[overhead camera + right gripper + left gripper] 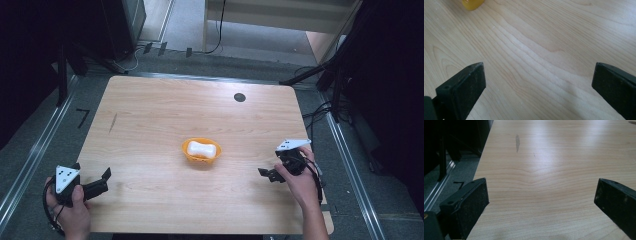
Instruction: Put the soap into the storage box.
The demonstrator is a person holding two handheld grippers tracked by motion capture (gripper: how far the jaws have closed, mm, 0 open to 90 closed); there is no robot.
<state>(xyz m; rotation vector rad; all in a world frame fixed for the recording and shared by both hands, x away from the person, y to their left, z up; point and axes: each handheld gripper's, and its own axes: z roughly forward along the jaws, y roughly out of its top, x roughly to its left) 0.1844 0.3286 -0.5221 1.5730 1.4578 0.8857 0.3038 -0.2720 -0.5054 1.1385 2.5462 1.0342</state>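
Observation:
An orange bowl [201, 156] stands near the middle of the wooden table [150, 110], and a white bone-shaped object [202, 148] lies in it. My left gripper [102, 181] rests at the table's front left corner, open, with bare wood between its jaws [541, 192]. A hand holds my right gripper [266, 174] at the front right, its jaws pointing left toward the bowl. It is open, with nothing between the pads [539, 75]. The bowl's edge [472, 3] shows at the top left of the right gripper view.
A small black round spot [239, 97] sits near the table's far edge. A dark streak [113, 122] marks the wood at the left, also seen ahead of the left gripper [517, 142]. Metal rails and dark stands flank the table on both sides.

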